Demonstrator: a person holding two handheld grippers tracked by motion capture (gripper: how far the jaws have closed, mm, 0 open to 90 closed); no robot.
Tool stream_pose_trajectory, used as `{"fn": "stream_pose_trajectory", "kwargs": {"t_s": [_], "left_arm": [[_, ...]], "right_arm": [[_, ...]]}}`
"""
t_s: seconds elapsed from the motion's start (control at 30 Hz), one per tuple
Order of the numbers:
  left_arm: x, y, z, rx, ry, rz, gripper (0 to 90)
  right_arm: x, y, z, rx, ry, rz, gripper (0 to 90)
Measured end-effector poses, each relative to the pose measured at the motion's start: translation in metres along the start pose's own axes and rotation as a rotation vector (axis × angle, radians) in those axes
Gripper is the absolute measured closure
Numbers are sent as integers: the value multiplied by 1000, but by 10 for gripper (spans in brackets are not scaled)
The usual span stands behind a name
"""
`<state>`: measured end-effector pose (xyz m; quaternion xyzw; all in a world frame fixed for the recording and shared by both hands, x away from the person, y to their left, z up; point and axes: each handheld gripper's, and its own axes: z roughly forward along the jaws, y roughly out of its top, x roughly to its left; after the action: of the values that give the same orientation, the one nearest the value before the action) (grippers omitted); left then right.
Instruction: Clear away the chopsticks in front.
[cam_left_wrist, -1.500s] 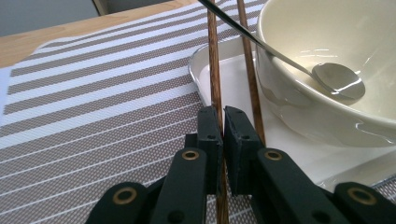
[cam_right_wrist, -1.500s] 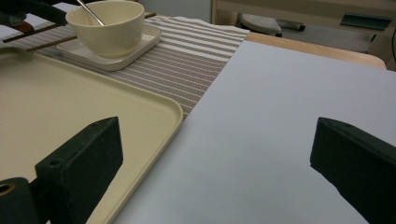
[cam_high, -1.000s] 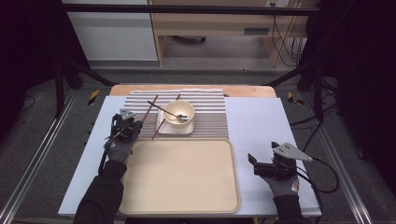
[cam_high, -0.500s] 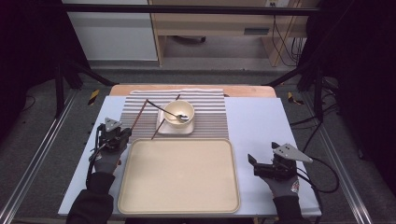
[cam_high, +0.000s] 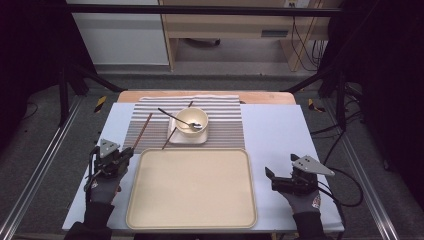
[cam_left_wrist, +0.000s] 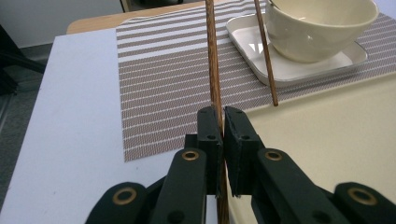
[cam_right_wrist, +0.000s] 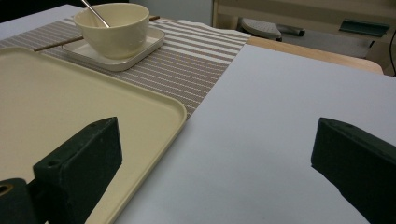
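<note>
I am carrying one chopstick (cam_left_wrist: 214, 70) off the striped placemat (cam_high: 150, 125) toward the cream tray (cam_high: 150, 210), so this looks like the clearing step, with the bowl (cam_high: 191, 119), its square dish (cam_high: 176, 137) and the second chopstick (cam_high: 169, 140) not yet moved. My left gripper (cam_left_wrist: 223, 122) is pinching the chopstick between nearly closed jaws, the stick slanting out over the mat's near left part. My right gripper (cam_right_wrist: 212, 158) is resting spread wide on the white board beside the tray. Next, I judge, I need to swing the stick over the tray and lay it flat. Compared with a second ago, my left hand has drawn back from beside the bowl to the tray's left corner.
</note>
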<state>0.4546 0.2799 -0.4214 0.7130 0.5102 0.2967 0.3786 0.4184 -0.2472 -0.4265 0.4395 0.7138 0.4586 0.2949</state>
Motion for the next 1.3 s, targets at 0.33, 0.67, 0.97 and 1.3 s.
{"fn": "stream_pose_trajectory", "kwargs": {"t_s": [0.33,0.67,0.97,1.3], "left_arm": [[-19,-16,-28,-12,17,-28,847],[-47,-27,-41,-4,30,-55,846],[-75,-36,-41,-2,17,-65,846],[-82,-65,-41,49,60,-84,846]], "right_arm": [[3,-2,3,13,11,-7,22],[2,-1,1,-1,6,-1,22],[1,0,-2,-8,3,3,22],[1,-1,-2,-5,3,0,22]]}}
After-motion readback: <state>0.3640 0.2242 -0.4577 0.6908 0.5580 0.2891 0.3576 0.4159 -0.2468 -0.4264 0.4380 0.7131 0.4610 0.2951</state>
